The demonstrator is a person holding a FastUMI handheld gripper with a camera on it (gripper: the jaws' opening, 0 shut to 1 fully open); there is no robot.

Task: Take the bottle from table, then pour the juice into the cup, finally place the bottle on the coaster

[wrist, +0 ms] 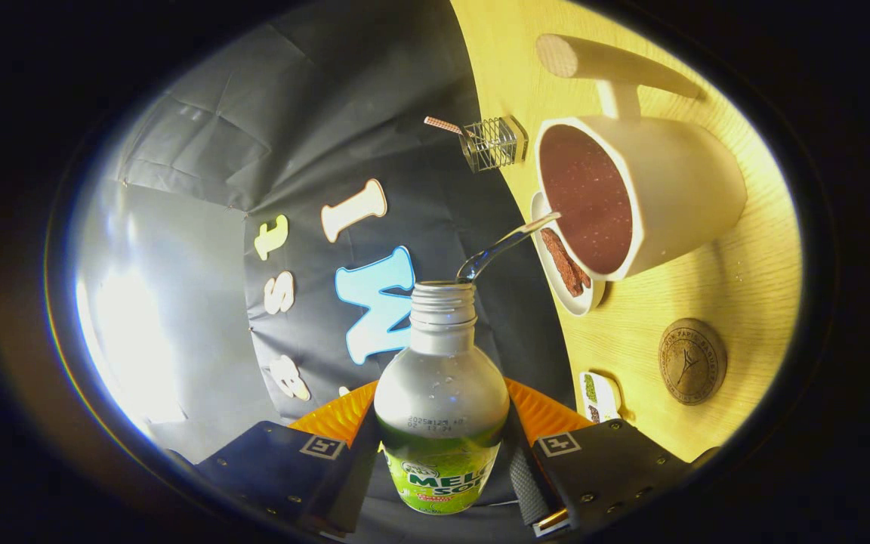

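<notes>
Gripper view. The tool (pixel 441 453) is clamped on the bottle (pixel 441 408): its two fingers (pixel 306 468) press against the bottle's lower body from either side, so the bottle sits between them. The bottle is uncapped, with a bare threaded neck, a pale upper body and a green label band low down. The whole scene appears rolled sideways, with the desk (pixel 737 302) standing as a yellow wood-grain surface to the right of the bottle and the dark cloth wall behind and to the left.

A thin clear stream of liquid (pixel 507 243) leaves the bottle's mouth and arcs toward the cup (pixel 631 200), meeting it at the near rim. The cup is pale, with a dark reddish interior speckled with light flecks. A small white dish (pixel 567 276) holding a brown strip lies just beside the cup's rim, on the side nearer the bottle.

The round brown coaster (pixel 692 361) lies on the desk near the cup and apart from it, bare on top. A small white item (pixel 600 397) with green marking sits at the desk's edge, just beside the right finger. Beyond the cup stand a small wire basket (pixel 494 141) and a pale T-shaped stand (pixel 609 68); the stand's post rises just behind the cup.
</notes>
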